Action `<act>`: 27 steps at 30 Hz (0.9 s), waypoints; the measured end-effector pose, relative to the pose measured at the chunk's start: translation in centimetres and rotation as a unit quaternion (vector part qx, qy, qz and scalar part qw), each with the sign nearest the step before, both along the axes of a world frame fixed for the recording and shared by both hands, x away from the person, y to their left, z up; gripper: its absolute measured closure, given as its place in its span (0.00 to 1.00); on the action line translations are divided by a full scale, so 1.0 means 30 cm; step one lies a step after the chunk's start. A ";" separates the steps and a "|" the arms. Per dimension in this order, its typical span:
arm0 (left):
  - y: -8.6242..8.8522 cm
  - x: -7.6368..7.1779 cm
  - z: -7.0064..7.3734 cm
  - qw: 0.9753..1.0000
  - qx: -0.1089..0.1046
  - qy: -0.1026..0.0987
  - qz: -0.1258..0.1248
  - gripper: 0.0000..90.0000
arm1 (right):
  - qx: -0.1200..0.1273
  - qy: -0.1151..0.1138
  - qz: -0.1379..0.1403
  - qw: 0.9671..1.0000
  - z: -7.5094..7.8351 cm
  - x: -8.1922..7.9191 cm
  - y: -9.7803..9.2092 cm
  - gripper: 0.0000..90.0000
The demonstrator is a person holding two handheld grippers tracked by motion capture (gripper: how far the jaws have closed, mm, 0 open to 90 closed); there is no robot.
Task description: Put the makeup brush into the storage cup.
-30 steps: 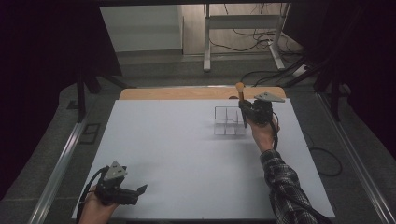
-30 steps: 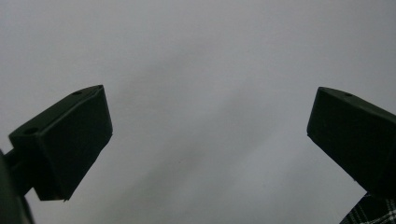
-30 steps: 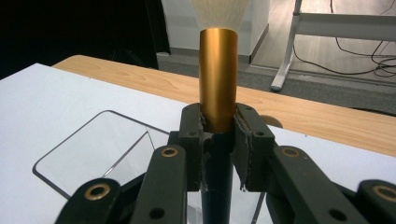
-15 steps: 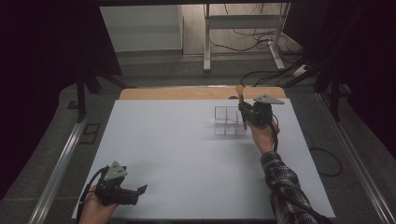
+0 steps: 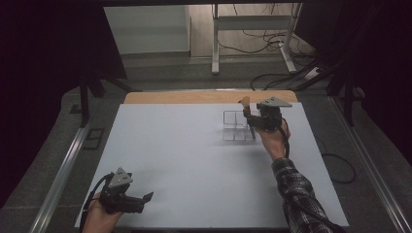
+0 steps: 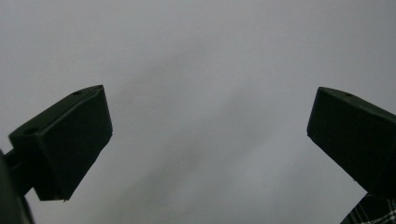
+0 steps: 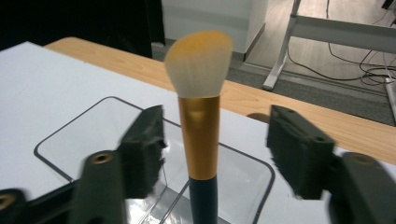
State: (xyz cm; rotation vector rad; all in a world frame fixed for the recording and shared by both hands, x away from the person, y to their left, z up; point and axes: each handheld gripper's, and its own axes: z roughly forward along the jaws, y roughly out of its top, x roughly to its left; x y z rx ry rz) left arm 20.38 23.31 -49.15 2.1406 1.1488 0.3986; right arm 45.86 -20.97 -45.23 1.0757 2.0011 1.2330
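Item: makeup brush [image 7: 199, 116], standing upright in a compartment of the clear organizer [image 5: 236, 127], which is sitting near the far right corner of the white surface [image 5: 184, 160]. Handling, as judged: the brush is looking light and slim, its bristle head soft and easily splayed, its gold ferrule and dark handle stiff but smooth enough to be slipping under a loose pinch; the ferrule or the handle just below it is offering the best hold, never the bristles. Appearance: a rounded, angled head of pale bristles tipped orange, a gold metallic ferrule beneath, and a dark handle running down into the organizer. The organizer is appearing thin-walled, transparent and likely light enough to shift if knocked. The right gripper [image 7: 215, 144] is bracketing the ferrule, its jaws standing released on either side with gaps showing. The left gripper [image 5: 138, 201] is resting near the near left corner, well apart from the brush, its jaws spread wide over bare surface and grasping nothing.
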 end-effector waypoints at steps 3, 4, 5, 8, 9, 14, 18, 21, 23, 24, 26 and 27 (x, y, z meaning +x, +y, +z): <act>0.000 0.000 0.000 1.000 0.000 0.000 0.000 0.01 | -0.001 0.005 0.008 1.000 0.002 0.001 0.006 0.31; 0.000 0.000 0.000 1.000 0.000 0.000 0.000 0.01 | -0.002 0.006 0.009 1.000 0.002 0.001 0.008 0.29; 0.000 0.000 0.000 1.000 0.000 0.000 0.000 0.01 | -0.002 0.004 0.009 1.000 0.002 0.000 0.009 0.28; 0.001 0.000 0.001 1.000 -0.001 0.000 0.001 0.01 | 0.000 0.006 0.009 1.000 0.003 0.000 0.012 0.24; 0.001 0.000 0.001 1.000 -0.001 0.000 0.001 0.01 | 0.001 0.008 0.011 1.000 0.003 0.001 0.012 0.23; 0.003 0.000 0.002 1.000 -0.002 -0.002 0.002 0.01 | 0.004 0.017 0.010 1.000 0.005 0.001 0.015 0.19; 0.004 0.000 0.003 1.000 -0.003 -0.002 0.003 0.01 | 0.000 0.022 0.008 1.000 0.006 0.000 0.018 0.17; 0.005 0.000 0.003 1.000 -0.004 -0.003 0.003 0.01 | 0.000 0.026 0.010 1.000 0.007 -0.002 0.021 0.15; 0.005 0.000 0.004 1.000 -0.005 -0.003 0.004 0.01 | -0.002 0.028 0.012 1.000 0.009 -0.005 0.025 0.15; 0.005 0.000 0.004 1.000 -0.006 -0.003 0.004 0.01 | -0.002 0.029 0.013 0.999 0.010 -0.006 0.026 0.15; 0.006 0.000 0.004 1.000 -0.007 -0.004 0.005 0.01 | -0.002 0.032 0.015 0.999 0.011 -0.008 0.027 0.14; 0.006 0.000 0.004 1.000 -0.007 -0.004 0.005 0.01 | -0.002 0.033 0.016 0.999 0.012 -0.010 0.028 0.14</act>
